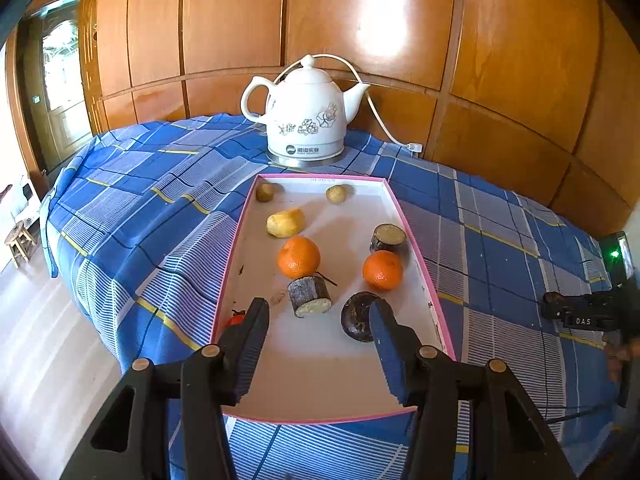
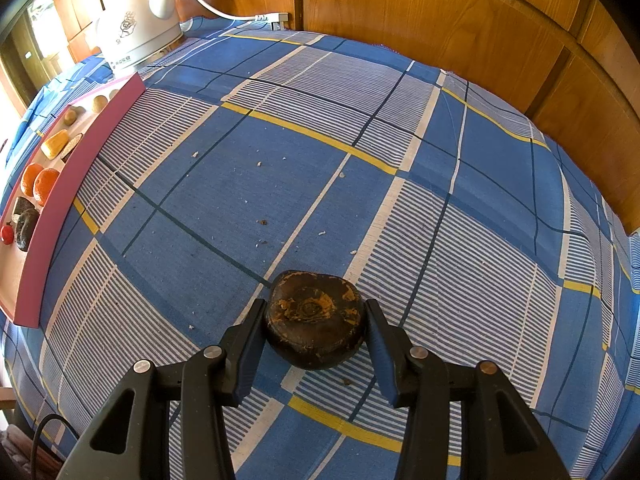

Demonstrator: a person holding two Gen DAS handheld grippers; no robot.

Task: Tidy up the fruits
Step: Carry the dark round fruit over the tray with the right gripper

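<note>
Most fruit already sits in the pink-rimmed tray (image 1: pixel 416 248), over which the left gripper (image 1: pixel 316 322) hovers part-open and empty, while the right gripper (image 2: pixel 314 320) clamps one last dark fruit (image 2: pixel 316 316) on the tablecloth (image 2: pixel 360 140), well right of the tray.

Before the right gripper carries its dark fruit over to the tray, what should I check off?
1. Right gripper shut on the dark fruit: ok.
2. Fruit lifted clear of the tablecloth: cannot tell.
3. Bare floor in the pink-rimmed tray for a drop: ok.
4. Left gripper open, holding nothing: ok.
5. Left gripper clear of the tray: not ok, it hangs above the near end.
</note>
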